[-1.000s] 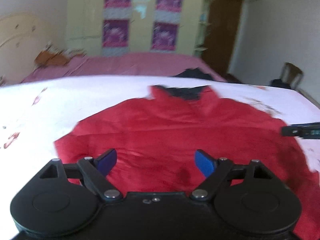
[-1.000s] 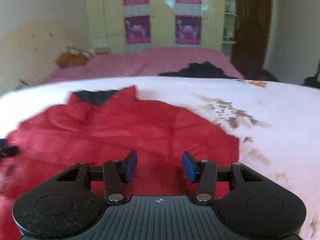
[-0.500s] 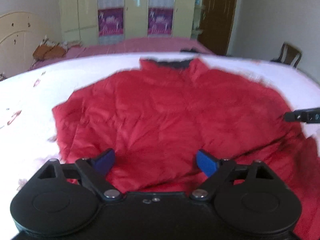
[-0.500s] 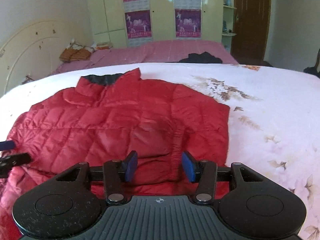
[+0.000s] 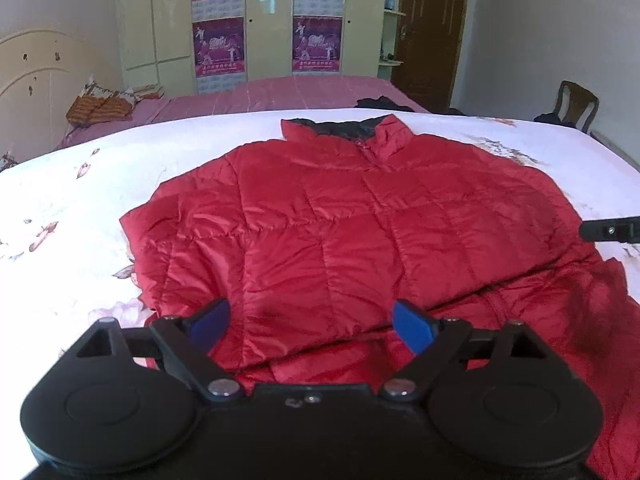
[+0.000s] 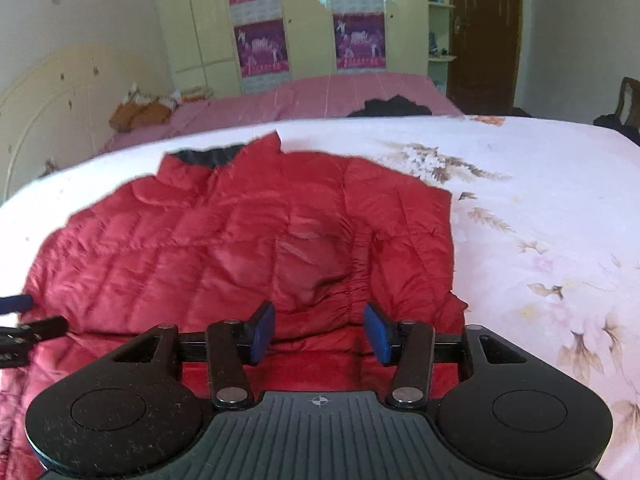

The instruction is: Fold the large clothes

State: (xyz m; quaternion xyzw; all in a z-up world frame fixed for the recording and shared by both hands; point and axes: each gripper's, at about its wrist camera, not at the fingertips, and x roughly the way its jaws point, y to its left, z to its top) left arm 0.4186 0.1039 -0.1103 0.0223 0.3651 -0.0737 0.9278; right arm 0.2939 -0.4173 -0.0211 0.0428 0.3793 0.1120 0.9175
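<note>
A red quilted puffer jacket [image 5: 360,232] with a dark collar lining lies spread on a white floral bedspread [image 5: 72,216], collar at the far side. It also shows in the right wrist view [image 6: 224,236]. My left gripper [image 5: 312,322] is open and empty, held above the jacket's near left part. My right gripper [image 6: 319,330] is open and empty, above the jacket's near right hem. Each gripper's tip shows at the edge of the other's view: the right one [image 5: 608,231], the left one [image 6: 24,320].
A pink bed [image 5: 280,92] stands behind, with orange-brown cushions [image 5: 100,108] and a dark garment [image 6: 390,106] on it. Beyond it are a cream wardrobe with purple posters [image 5: 264,20], a brown door [image 5: 432,32] and a wooden chair [image 5: 576,100] at the right.
Both grippers have pulled back and risen, so more of the jacket lies in view. Both jaws stay open and empty.
</note>
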